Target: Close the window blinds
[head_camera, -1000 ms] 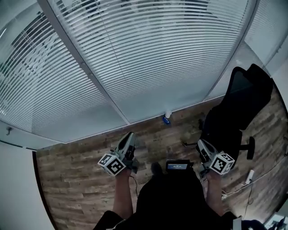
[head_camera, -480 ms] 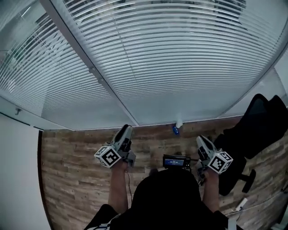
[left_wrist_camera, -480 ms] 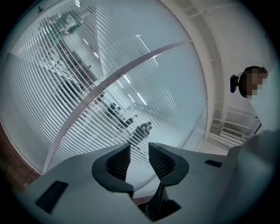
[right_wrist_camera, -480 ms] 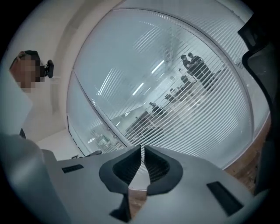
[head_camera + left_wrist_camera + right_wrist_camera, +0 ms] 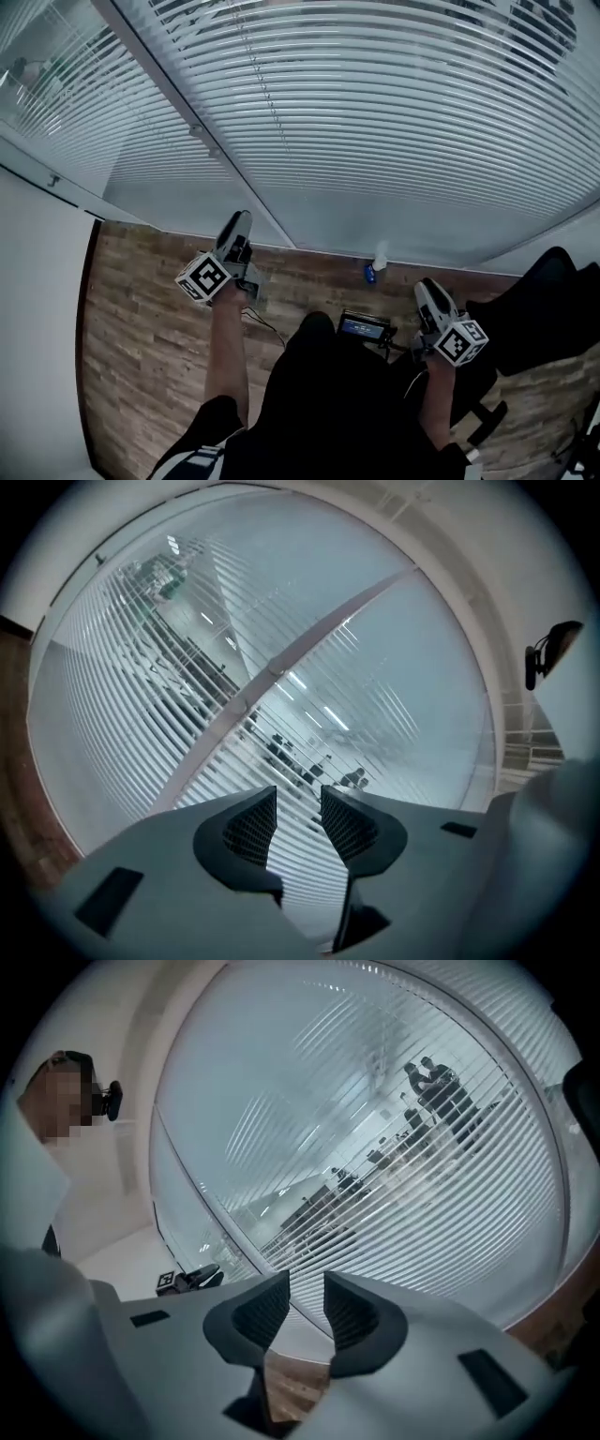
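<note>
1 left gripper (image 5: pixel 236 223), jaws just opening, 1 right gripper (image 5: pixel 427 287), jaws apart, both empty, face blinds (image 5: pixel 394 112).

**Head view, contents**

- Window blinds (image 5: pixel 394 103): white horizontal slats that fill the upper frame. Dark shapes show through at top right.
- Bead cord (image 5: pixel 265 80): hangs in front of the slats.
- Frame post (image 5: pixel 178 103): white, running diagonally.
- Floor (image 5: pixel 141 356): wood plank.
- Left tool (image 5: pixel 236 225): raised, with its tip near the blinds' lower edge. Its jaws have just been opening, and nothing is seen at the tip.
- Right tool (image 5: pixel 427 287): lower in the frame, apart from the blinds.
- Screen device (image 5: pixel 364 326): small, between the forearms.
- Blue item (image 5: pixel 369 273) and white item (image 5: pixel 380 260): on the floor at the window's foot, too small to identify.
- Black chair (image 5: pixel 539 305): at the right edge.
</note>
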